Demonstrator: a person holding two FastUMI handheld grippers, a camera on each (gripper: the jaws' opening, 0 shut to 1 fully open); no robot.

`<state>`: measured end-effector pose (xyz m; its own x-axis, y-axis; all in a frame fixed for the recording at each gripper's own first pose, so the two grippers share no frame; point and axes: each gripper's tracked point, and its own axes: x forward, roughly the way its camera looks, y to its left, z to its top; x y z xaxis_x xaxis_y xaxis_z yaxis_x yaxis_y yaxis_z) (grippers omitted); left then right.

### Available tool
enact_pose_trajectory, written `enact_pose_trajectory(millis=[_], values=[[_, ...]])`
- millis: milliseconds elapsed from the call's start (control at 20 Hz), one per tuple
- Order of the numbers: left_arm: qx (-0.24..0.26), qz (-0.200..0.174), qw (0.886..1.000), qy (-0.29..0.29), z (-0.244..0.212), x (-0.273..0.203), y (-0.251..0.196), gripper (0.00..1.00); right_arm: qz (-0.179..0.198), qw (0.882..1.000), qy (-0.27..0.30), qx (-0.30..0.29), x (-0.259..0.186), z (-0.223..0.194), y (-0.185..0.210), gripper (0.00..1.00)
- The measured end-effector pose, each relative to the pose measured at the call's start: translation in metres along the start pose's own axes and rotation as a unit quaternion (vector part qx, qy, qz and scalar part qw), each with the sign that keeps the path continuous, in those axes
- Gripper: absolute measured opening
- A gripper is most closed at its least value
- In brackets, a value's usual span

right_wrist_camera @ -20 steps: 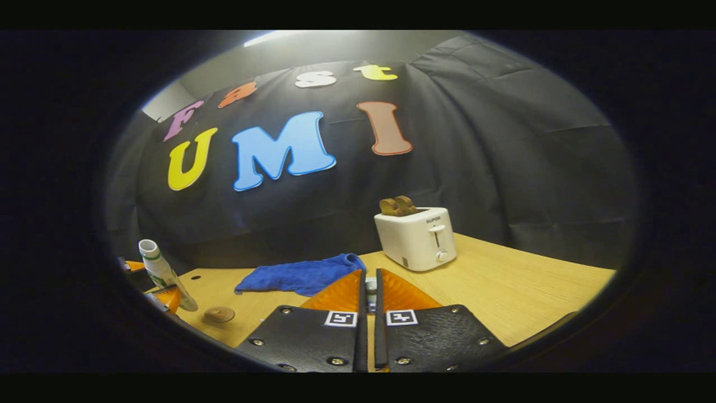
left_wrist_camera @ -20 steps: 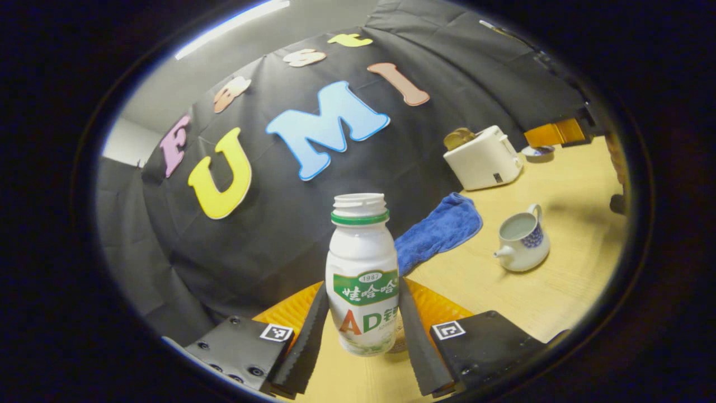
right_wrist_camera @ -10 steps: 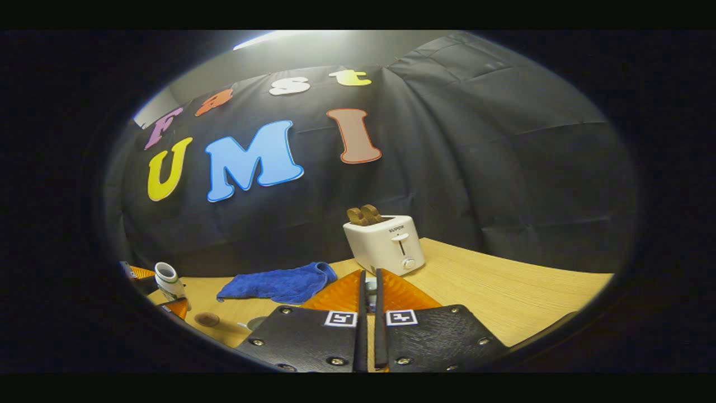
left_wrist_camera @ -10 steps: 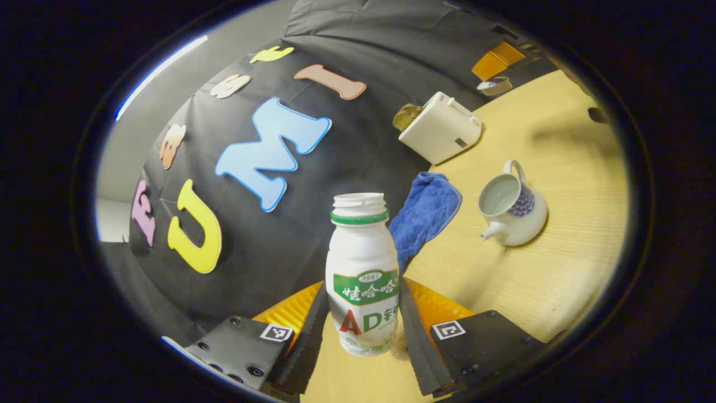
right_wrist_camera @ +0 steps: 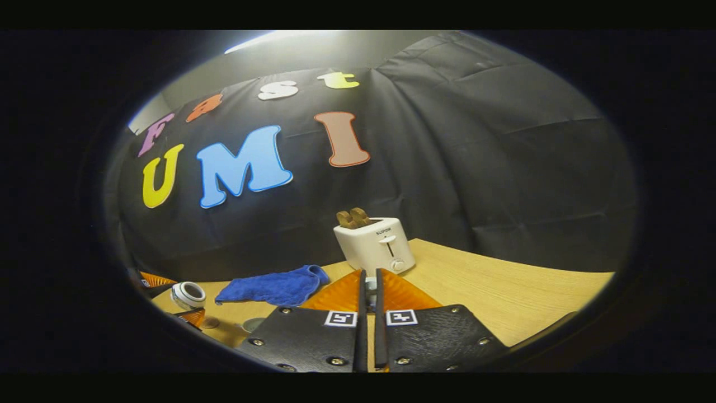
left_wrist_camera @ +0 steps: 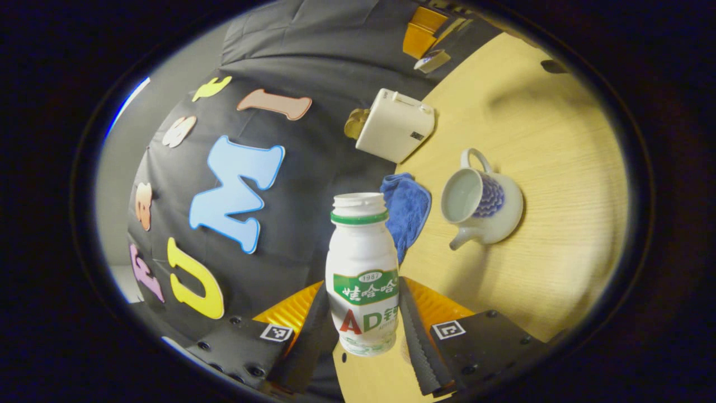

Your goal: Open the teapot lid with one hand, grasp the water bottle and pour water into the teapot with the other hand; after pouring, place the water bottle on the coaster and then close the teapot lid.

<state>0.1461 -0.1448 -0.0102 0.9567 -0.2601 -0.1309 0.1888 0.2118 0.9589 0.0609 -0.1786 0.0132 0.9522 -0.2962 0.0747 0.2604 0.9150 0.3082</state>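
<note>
My left gripper (left_wrist_camera: 362, 291) is shut on a white, uncapped water bottle (left_wrist_camera: 362, 263) with a green label. The bottle is tipped over sideways above the table. In the right gripper view its open mouth (right_wrist_camera: 188, 295) faces me at the far left. The white and blue teapot (left_wrist_camera: 484, 201) stands lidless on the table, to the right of the bottle's neck. My right gripper (right_wrist_camera: 369, 280) is shut on the teapot lid's small knob (right_wrist_camera: 369, 286); the left gripper view shows the lid (left_wrist_camera: 432, 60) held up far off. A round brown coaster (right_wrist_camera: 211, 322) lies below the bottle.
A blue cloth (left_wrist_camera: 407, 210) lies by the wall between the bottle and the teapot. Behind it stands a white toaster (right_wrist_camera: 376, 243) with bread in it. The wooden table (left_wrist_camera: 559, 168) stretches to the right of the teapot.
The left gripper has rolled over, tipping the bottle from upright to sideways and nearer the teapot. The right gripper, still holding the lid, has drifted slightly to the right.
</note>
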Motion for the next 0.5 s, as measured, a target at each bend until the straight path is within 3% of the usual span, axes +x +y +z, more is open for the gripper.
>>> enact_pose_trajectory(millis=[100,250,300,350,450,500], values=[[0.030,0.005,1.000,0.001,0.0034,0.0013,0.0028,0.82,-0.001,1.000,-0.003,0.005,-0.0028,0.0030,-0.0021,0.05],[0.058,0.001,0.998,0.005,0.0029,0.0026,0.0009,0.81,-0.004,1.000,-0.001,0.004,-0.0024,0.0005,-0.0055,0.04],[0.064,-0.003,0.998,0.005,0.0031,0.0027,0.0000,0.82,-0.004,1.000,0.001,0.005,-0.0022,-0.0011,-0.0065,0.00],[0.072,-0.002,0.997,0.006,0.0035,0.0029,0.0011,0.82,-0.003,1.000,0.002,0.009,-0.0028,-0.0003,-0.0064,0.05],[0.084,0.001,0.996,0.006,0.0039,0.0039,-0.0018,0.81,-0.002,1.000,0.002,0.012,-0.0023,-0.0002,-0.0059,0.00],[0.092,0.000,0.996,0.006,0.0034,0.0046,-0.0034,0.81,-0.001,1.000,0.003,0.010,-0.0027,-0.0005,-0.0054,0.05]])
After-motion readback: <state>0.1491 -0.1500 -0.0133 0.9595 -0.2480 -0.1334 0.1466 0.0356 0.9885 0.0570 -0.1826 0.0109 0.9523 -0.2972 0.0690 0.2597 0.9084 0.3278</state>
